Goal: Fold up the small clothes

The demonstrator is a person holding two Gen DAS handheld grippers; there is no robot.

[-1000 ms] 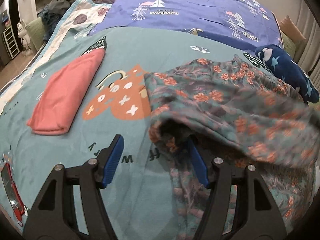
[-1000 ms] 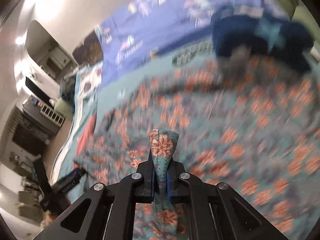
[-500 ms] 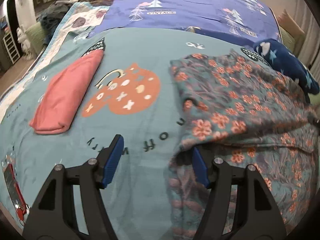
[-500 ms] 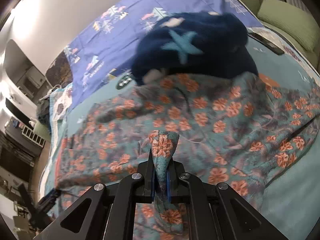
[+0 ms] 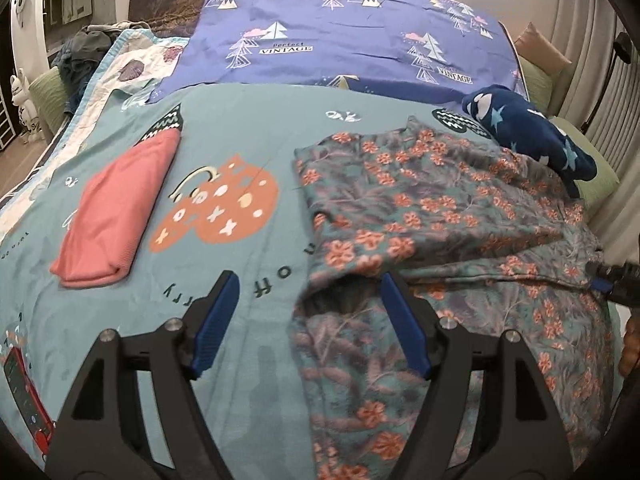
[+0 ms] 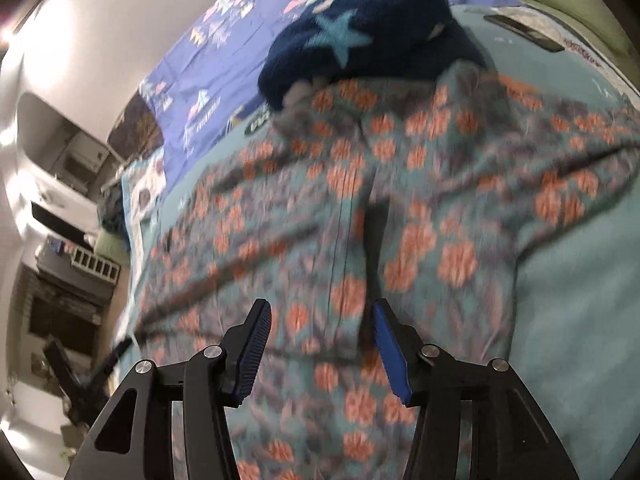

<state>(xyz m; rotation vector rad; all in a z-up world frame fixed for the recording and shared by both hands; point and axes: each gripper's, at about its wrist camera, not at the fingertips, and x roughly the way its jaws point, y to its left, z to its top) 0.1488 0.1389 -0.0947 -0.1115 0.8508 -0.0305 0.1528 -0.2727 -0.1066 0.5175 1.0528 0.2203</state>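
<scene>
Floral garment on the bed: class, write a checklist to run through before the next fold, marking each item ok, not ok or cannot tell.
1. Right hand-held gripper has let go: ok, its jaws have just been opening and the pads stand apart over the cloth.
2. Left hand-held gripper free: ok, open, gripping nothing.
3. Floral garment folded over itself: ok.
4. Fold lies flat: not ok, the near edge gapes.
5. Pink folded garment clear of the work: ok, apart on the left.
6. Navy star garment clear: cannot tell; it meets the floral edge.
</scene>
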